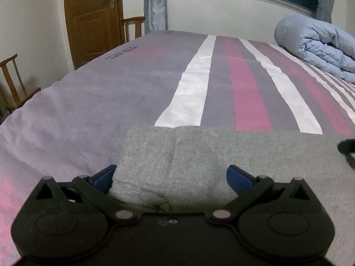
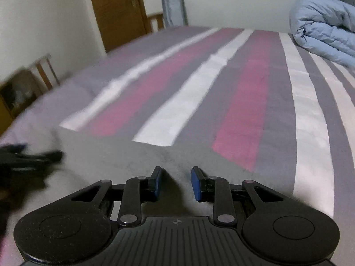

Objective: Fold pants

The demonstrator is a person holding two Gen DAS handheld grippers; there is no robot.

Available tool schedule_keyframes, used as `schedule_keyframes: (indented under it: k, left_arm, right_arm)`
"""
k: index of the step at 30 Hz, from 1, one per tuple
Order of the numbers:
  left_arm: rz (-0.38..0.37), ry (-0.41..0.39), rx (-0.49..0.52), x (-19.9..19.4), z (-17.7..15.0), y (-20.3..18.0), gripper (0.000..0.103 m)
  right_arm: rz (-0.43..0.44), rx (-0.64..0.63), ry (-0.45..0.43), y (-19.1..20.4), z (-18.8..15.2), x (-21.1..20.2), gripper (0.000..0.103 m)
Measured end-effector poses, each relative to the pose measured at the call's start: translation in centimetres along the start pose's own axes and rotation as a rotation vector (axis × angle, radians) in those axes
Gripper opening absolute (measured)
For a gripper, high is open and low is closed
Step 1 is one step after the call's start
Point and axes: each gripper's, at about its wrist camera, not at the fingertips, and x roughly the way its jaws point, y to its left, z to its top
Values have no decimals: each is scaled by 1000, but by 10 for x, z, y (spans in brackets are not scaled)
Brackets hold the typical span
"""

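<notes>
Pants (image 1: pixel 199 166), grey, lie flat on the striped bed (image 1: pixel 88 102) at its near edge, already doubled into a thick stack with a vertical crease or seam left of centre. Left wrist view: left gripper (image 1: pixel 172 176) has jaws spread wide over the near-left end of the pants, blue pads straddling the fabric with nothing pinched. A dark blurred part at the far right edge, over the pants, is probably the other gripper. Blue duvet (image 1: pixel 317 46) sits rolled at the far right of the bed, well apart from the pants.

Right wrist view: right gripper (image 2: pixel 176 181) is over the pants' right part, jaws partly closed with a clear gap, empty; fabric lies below them. Frame is motion-blurred, so the contact height is unclear. The left gripper shows as a dark smear at the left edge, over the pants.

Judgement: next fold needs a fresh grab. Do it well by lowering both grippers to the same pants edge, pinching all layers, lifting evenly and keeping the far edge square to the bed stripes. A single-layer pinch would skew the stack.
</notes>
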Motion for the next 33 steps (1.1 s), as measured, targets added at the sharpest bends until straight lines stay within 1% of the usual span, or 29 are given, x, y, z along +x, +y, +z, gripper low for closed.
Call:
schedule_keyframes:
  k: [1, 3, 4, 6, 9, 11, 13, 14, 15, 16, 17, 18, 20, 22, 24, 25, 28, 30, 31, 32, 33]
  left_arm:
    - [-1, -1, -1, 0, 0, 0, 98]
    - [2, -2, 2, 1, -1, 0, 98]
    - [6, -2, 4, 1, -1, -1, 98]
    - [12, -3, 6, -1, -2, -2, 98]
    - [26, -1, -1, -8, 0, -4, 97]
    - [28, -13, 0, -23, -2, -6, 97]
    - [25, -54, 11, -46, -10, -12, 97]
    - [20, -79, 11, -57, -15, -13, 97]
    - [15, -95, 11, -67, -20, -16, 97]
    - [14, -109, 10, -78, -26, -19, 97]
    - [16, -119, 4, -85, -30, -22, 97]
    - [21, -140, -3, -95, -36, -26, 97]
    - [54, -193, -4, -113, -43, -35, 97]
    - [66, -229, -40, -126, -48, -42, 97]
    - [89, -260, -64, -136, -53, -48, 97]
    - [106, -274, -72, -139, -55, -51, 97]
    - [116, -275, -95, -144, -62, -56, 97]
    - [142, -268, -101, -145, -69, -59, 97]
    - [151, -262, -110, -146, -72, -58, 97]
    - [152, -254, -124, -145, -76, -57, 97]
    - [153, -239, -141, -144, -80, -56, 97]
  right_arm:
    - [10, 33, 7, -9, 4, 2, 35]
    - [28, 40, 18, -16, 6, -2, 36]
    - [13, 34, 3, -18, 6, -10, 37]
    - [-55, 48, -38, -26, 3, -35, 37]
    - [-35, 126, -96, -54, -13, -78, 37]
    - [-65, 146, -162, -74, -30, -121, 37]
    - [-85, 221, -245, -107, -56, -175, 39]
    - [-109, 272, -292, -127, -71, -204, 44]
    - [-143, 343, -344, -151, -91, -234, 47]
    - [-186, 436, -399, -180, -114, -267, 55]
    - [-222, 534, -443, -208, -136, -297, 59]
    - [-249, 624, -483, -234, -158, -325, 60]
    - [-317, 782, -571, -280, -205, -380, 59]
    - [-328, 912, -616, -311, -239, -413, 59]
    - [-322, 991, -638, -329, -263, -431, 58]
    - [-305, 1028, -646, -336, -273, -434, 58]
    - [-257, 1124, -635, -349, -294, -433, 58]
    - [-211, 1168, -623, -357, -305, -427, 58]
    - [-208, 1187, -613, -361, -308, -422, 56]
    - [-200, 1201, -615, -364, -310, -420, 49]
    - [-177, 1210, -621, -368, -314, -414, 45]
